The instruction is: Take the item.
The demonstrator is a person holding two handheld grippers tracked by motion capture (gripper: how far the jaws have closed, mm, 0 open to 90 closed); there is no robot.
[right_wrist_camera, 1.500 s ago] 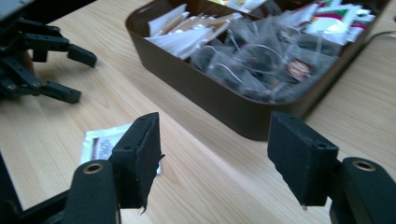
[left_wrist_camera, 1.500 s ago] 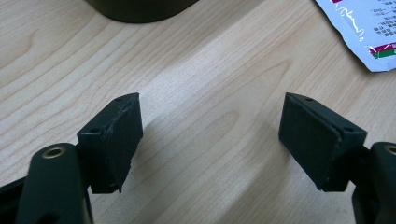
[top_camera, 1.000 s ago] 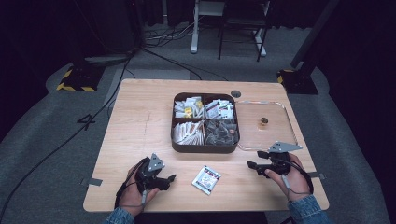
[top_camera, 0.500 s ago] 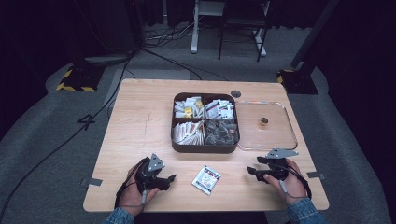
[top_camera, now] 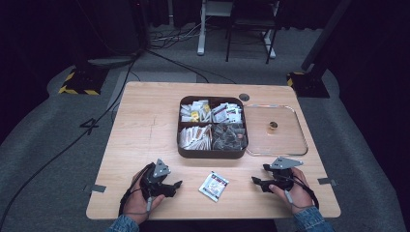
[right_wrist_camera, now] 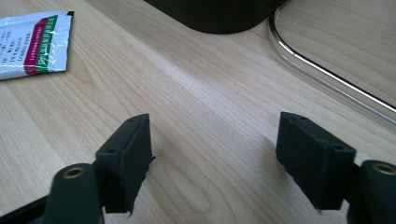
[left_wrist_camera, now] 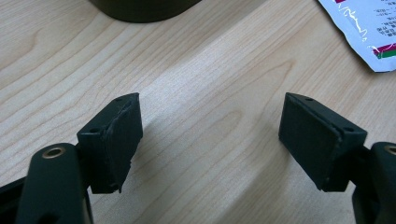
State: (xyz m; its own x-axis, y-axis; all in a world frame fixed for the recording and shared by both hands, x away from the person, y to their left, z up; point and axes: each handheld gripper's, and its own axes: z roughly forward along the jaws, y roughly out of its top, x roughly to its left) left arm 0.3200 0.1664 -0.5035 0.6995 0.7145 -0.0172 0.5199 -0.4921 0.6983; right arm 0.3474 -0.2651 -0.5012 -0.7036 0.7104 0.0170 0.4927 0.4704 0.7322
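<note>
High view showed a wooden table (top_camera: 145, 125) with a dark box (top_camera: 212, 128) of four compartments near its middle, each packed with small packets (too small to read). A clear lid (top_camera: 285, 140) lay flat just to the right of the box, touching its side, with a small brass knob (top_camera: 273, 125) on it. One white sachet (top_camera: 213, 185) with red and green print lay on the bare wood in front of the box, between the two hands and apart from both.

The left gripper (top_camera: 174, 186) rested low on the table near the front edge, pointing toward the sachet; in the left gripper view its jaws stood wide apart with nothing between them, the sachet (left_wrist_camera: 369, 32) off at the upper right.

The right gripper (top_camera: 255, 181) sat near the front right, also aimed at the sachet. Its jaws were likewise spread and empty in the right gripper view, with the sachet (right_wrist_camera: 32, 44) at upper left and the lid's rim (right_wrist_camera: 327, 70) curving at the right.
</note>
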